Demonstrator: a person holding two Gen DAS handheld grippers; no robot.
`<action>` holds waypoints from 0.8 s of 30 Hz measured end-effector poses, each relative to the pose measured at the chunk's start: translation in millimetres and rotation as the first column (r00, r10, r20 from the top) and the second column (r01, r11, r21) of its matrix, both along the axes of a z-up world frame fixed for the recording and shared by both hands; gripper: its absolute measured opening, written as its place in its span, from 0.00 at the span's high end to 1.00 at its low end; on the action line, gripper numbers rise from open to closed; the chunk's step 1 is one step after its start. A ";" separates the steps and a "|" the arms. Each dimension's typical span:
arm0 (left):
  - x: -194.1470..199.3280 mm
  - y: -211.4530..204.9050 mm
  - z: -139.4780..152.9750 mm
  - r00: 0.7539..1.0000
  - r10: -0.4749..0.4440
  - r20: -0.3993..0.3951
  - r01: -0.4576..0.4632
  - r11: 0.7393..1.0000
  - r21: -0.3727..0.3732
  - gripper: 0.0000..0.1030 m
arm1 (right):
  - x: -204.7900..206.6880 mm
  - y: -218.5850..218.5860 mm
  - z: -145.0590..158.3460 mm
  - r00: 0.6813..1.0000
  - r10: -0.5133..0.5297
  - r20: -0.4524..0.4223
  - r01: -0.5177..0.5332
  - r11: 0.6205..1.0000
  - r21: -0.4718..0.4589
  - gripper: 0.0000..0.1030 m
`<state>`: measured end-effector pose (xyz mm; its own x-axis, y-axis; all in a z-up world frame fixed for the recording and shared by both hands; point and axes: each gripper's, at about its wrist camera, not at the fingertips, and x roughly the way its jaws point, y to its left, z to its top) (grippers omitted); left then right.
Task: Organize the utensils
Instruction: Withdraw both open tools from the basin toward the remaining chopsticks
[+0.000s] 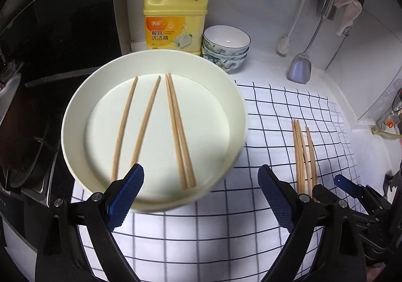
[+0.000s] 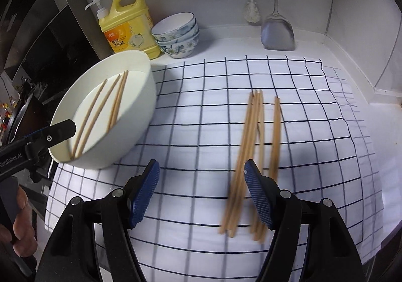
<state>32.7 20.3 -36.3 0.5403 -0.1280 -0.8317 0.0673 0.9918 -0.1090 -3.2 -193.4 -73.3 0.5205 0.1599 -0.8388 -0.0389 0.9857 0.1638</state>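
Wooden chopsticks are lying in two groups: four of them [image 1: 153,128] are resting inside a white basin [image 1: 75,106], and the others [image 2: 251,156] are lying loose on a checked cloth [image 2: 201,111] that is covering the worktop [image 2: 226,38]. In the left wrist view the basin is sitting at about 10 o'clock from the centre, overlapping the left edge of the cloth, with two of its chopsticks touching side by side and the other two lying apart from them and from each other. The left tool [image 1: 201,181] is hovering over the basin's near rim with its jaws standing wide and nothing between them; one blue finger [image 1: 125,196] is showing in front of the basin floor. In the right wrist view the loose chopsticks are stretching from 12 o'clock down to 5 o'clock, blurred, with one pair lying slightly apart to the right of the main bundle. The right tool [image 2: 202,186] is gaping wide above the cloth, its right finger [image 2: 258,196] overlapping the lower part of the bundle, and no chopstick is being gripped. At 11 o'clock in that view, a yellow soap bottle [image 2: 130,28] is standing against the wall just beside a stack of patterned bowls [image 2: 178,36]. At 1 o'clock a metal spatula [image 2: 276,31] and a white brush [image 2: 251,13] are hanging against the wall. A person's hand [image 2: 22,226] is showing at 8 o'clock.
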 end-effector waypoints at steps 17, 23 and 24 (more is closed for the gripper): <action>-16.9 -96.7 -35.6 0.982 -0.188 0.009 0.187 0.981 0.056 0.12 | -22.3 -78.1 -33.0 0.989 -0.148 0.007 0.148 0.988 -0.041 0.35; -14.0 -120.8 -63.6 0.977 -0.211 0.002 0.211 0.977 0.038 0.12 | -18.3 -94.2 -53.7 0.984 -0.179 0.011 0.179 0.983 -0.028 0.35; -13.9 -124.4 -68.2 0.978 -0.208 0.009 0.208 0.977 0.043 0.12 | -16.9 -95.5 -57.3 0.984 -0.176 0.018 0.177 0.984 -0.027 0.35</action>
<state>18.9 -104.1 -104.4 0.5170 -0.2039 -0.8314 0.2737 0.9596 -0.0652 -20.1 -288.9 -130.6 0.5515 0.0408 -0.8332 0.1338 0.9816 0.1366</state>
